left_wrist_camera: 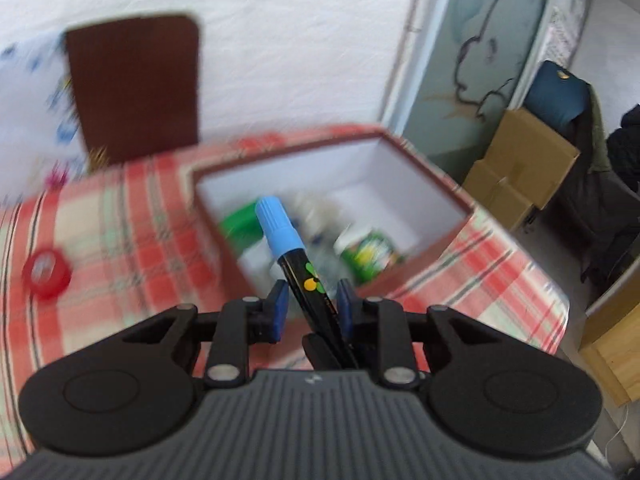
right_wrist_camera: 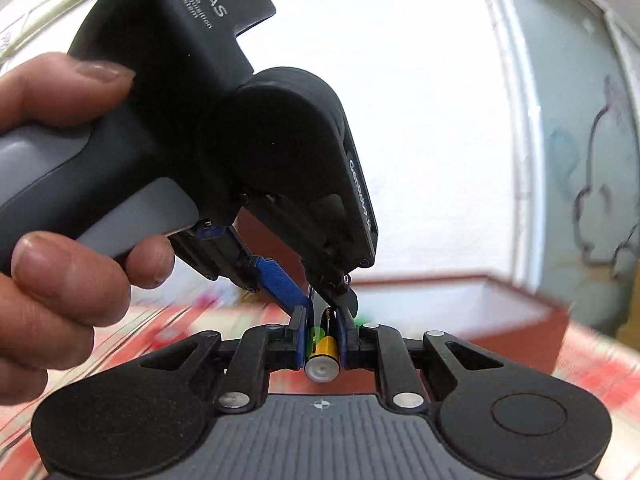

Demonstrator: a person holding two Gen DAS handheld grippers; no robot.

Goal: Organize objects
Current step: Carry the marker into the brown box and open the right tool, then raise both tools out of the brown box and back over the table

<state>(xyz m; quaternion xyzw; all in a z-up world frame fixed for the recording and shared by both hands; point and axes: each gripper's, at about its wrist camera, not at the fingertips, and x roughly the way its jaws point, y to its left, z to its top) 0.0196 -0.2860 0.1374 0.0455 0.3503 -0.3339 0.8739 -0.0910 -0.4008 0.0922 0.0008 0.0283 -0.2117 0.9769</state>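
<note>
My left gripper (left_wrist_camera: 312, 308) is shut on a black marker (left_wrist_camera: 306, 276) with a light blue cap, which slants up and to the left above an open brown box (left_wrist_camera: 424, 168) with white inner walls. Inside the box lie a green item (left_wrist_camera: 240, 224), a green and yellow container (left_wrist_camera: 372, 256) and other blurred things. My right gripper (right_wrist_camera: 322, 344) is shut on a yellow and black battery (right_wrist_camera: 325, 350), its silver end facing the camera. In the right wrist view a hand (right_wrist_camera: 60, 280) holds the left gripper (right_wrist_camera: 324, 300) just above and ahead of the right fingertips, with the box (right_wrist_camera: 440, 280) behind.
A red and white plaid cloth (left_wrist_camera: 120, 216) covers the table. A red tape roll (left_wrist_camera: 46, 274) lies at the left. A brown board (left_wrist_camera: 136, 88) leans on the white wall behind. Cardboard boxes (left_wrist_camera: 520, 168) and a wooden cabinet (left_wrist_camera: 612, 352) stand off the table's right side.
</note>
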